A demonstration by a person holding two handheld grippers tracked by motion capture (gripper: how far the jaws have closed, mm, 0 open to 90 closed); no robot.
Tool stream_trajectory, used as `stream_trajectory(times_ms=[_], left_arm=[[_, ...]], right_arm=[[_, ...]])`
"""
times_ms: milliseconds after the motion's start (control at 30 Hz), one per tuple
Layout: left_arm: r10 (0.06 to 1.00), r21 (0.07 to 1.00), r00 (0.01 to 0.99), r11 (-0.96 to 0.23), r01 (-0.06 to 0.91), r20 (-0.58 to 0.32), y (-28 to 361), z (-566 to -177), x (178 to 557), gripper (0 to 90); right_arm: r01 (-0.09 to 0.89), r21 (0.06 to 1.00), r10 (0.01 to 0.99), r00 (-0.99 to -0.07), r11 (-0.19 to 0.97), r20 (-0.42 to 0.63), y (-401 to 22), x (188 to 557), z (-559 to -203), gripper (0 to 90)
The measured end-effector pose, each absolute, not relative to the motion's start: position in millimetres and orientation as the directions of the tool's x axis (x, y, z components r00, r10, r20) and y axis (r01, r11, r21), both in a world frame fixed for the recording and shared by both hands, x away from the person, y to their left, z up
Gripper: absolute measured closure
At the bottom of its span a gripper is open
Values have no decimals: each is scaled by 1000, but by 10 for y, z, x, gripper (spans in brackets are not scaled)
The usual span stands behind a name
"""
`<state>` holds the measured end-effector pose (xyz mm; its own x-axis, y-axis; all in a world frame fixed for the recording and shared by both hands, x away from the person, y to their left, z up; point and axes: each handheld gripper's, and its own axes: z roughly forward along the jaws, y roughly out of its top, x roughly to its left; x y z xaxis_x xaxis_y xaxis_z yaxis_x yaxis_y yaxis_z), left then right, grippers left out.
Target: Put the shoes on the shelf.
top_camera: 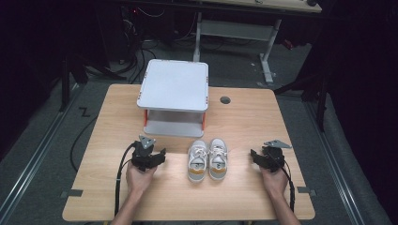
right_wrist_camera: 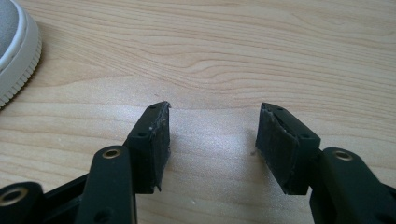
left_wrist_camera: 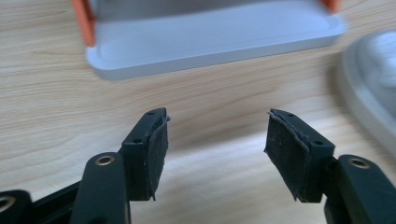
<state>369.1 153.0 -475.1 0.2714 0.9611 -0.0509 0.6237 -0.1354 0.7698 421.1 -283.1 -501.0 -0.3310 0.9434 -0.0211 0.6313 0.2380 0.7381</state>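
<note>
A pair of small white shoes (top_camera: 208, 159) with tan heel bands and white laces stands upright on the bench (top_camera: 108, 117). The two sit side by side, touching, toes pointing toward the far edge, in front of the grey rack (top_camera: 174, 96).

The high view looks forward and down from above my side of the light wooden table (top_camera: 244, 117), taking in all of it. My left gripper view rides low, facing the grey two-tier plastic stand (left_wrist_camera: 210, 42). My right gripper view skims the tabletop. Both catch the white-soled grey sneakers (top_camera: 207, 159).
</note>
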Motion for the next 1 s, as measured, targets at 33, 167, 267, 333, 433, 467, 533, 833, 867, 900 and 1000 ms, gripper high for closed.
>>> stream_trajectory(times_ms=[33,167,267,333,433,467,533,833,867,900,1000], left_arm=[[958,772,279,-134,622,-59,1504,-4721,3660,394],[940,777,332,-148,612,-83,1340,-4554,3497,400],[921,779,373,-151,609,-114,1210,-4453,3417,407],[907,785,404,-163,598,-120,1102,-4392,3370,410],[881,782,459,-206,588,-112,905,-4317,3312,427],[872,779,476,-220,587,-112,842,-4304,3298,441],[855,762,509,-260,592,-103,702,-4290,3279,462],[844,705,514,-272,655,-151,332,-4359,3368,496],[845,700,508,-262,665,-166,321,-4369,3383,494],[851,696,495,-249,674,-175,305,-4386,3405,493],[858,691,470,-212,691,-207,281,-4411,3443,509]], right_arm=[[631,738,944,-330,238,-22,-2829,4211,-5010,442],[632,738,944,-329,237,-21,-2828,4210,-5010,437],[632,737,944,-331,238,-21,-2827,4210,-5010,431],[631,737,942,-334,242,-22,-2827,4211,-5010,422],[632,736,942,-336,242,-21,-2827,4211,-5010,418],[632,736,942,-336,242,-21,-2827,4211,-5010,417],[632,736,942,-336,243,-22,-2827,4211,-5010,416],[632,736,942,-335,242,-21,-2825,4210,-5011,414],[631,736,941,-337,243,-22,-2825,4211,-5011,410],[632,736,941,-336,242,-21,-2824,4210,-5011,409],[632,735,941,-338,243,-20,-2823,4211,-5011,406]])
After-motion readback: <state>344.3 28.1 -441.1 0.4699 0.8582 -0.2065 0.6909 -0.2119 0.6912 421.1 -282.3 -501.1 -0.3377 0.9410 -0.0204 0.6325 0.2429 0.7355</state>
